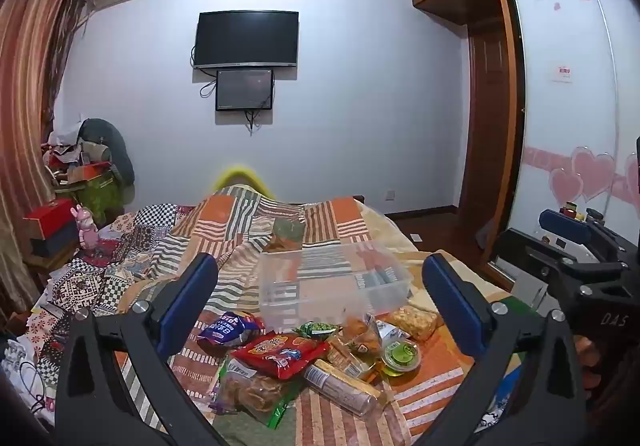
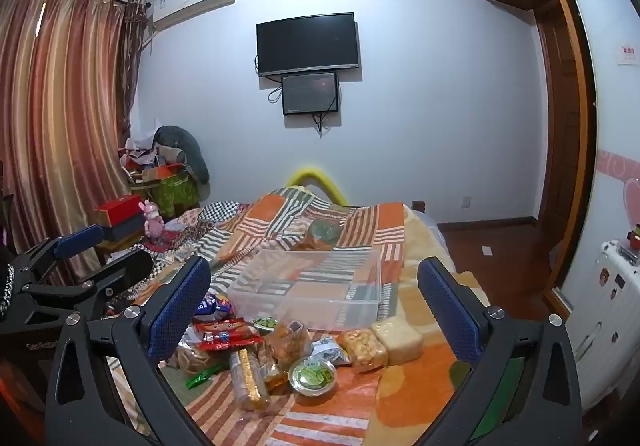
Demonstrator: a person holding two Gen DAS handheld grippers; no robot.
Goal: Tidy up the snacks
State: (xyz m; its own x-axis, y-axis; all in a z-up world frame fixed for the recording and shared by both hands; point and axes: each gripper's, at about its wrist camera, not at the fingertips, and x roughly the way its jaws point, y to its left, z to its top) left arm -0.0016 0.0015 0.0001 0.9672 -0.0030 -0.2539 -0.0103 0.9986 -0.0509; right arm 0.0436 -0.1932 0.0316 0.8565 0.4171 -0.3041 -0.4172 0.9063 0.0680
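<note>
Both grippers, left [image 1: 320,298] and right [image 2: 314,298], hover with fingers spread and empty above the snack pile [image 1: 312,358], which lies on the bed's patchwork quilt [image 1: 240,230] just before the clear plastic bin [image 1: 334,282].

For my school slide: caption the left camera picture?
Open hand-held gripper above snacks beside clear bin.

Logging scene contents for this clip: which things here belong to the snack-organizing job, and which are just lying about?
Job items:
clear plastic bin, empty
red snack bag
blue snack packet
green-lidded cup
gold-wrapped cracker tube
left gripper and right gripper, both open

Just lying about:
patchwork blanket
pink plush toy
red box
wall TV
</note>
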